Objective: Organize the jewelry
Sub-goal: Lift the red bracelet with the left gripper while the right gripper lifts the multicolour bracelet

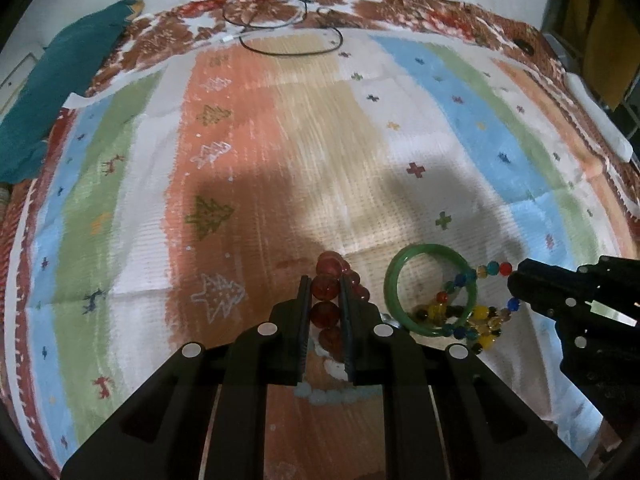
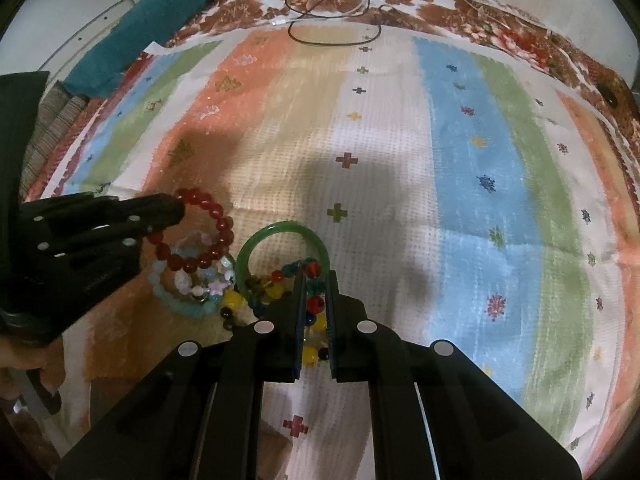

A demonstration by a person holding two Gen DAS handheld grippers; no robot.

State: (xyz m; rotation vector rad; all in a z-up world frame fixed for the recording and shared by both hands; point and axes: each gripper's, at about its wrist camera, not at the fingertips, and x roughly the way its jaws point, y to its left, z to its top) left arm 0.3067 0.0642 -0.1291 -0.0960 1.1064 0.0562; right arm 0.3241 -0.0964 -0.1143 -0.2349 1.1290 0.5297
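While the left claw (image 1: 326, 292) pinches the red bead bracelet (image 2: 208, 232) and the right claw (image 2: 314, 292) grips the multicolored bead strand (image 2: 276, 280), both look light, floppy and slippery; take them between beads. The stiff green bangle (image 2: 256, 248) lies beside them on the soft striped cloth (image 2: 460, 140).
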